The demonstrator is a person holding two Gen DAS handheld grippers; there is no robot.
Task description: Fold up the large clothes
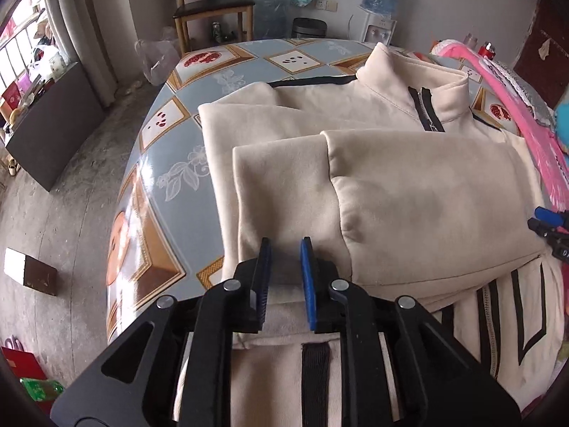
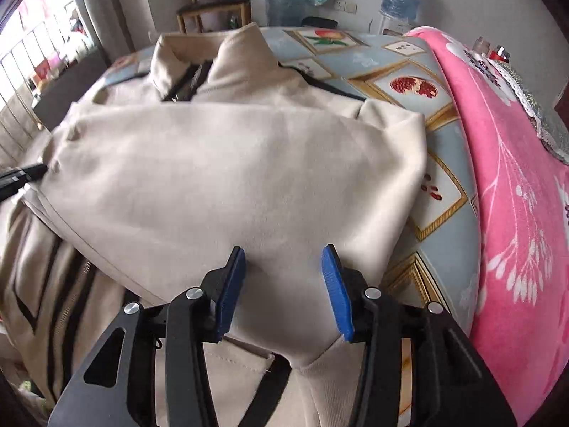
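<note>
Pink blanket (image 2: 515,185) crowds the jacket's (image 2: 231,163) right side.

A cream jacket (image 1: 409,192) with black trim lies spread out flat, its stand-up collar and dark zip at the far end from the left gripper (image 1: 284,259), which has its jaws slightly apart just above the cloth. Both sleeves are folded across the chest, one overlapping the other. The black-striped hem lies nearest, beneath the right gripper (image 2: 284,267), whose jaws stand apart over the folded sleeve.

Cream jacket (image 1: 391,185) folded on patterned table (image 1: 170,163), left gripper (image 1: 286,249) jaws apart
</note>
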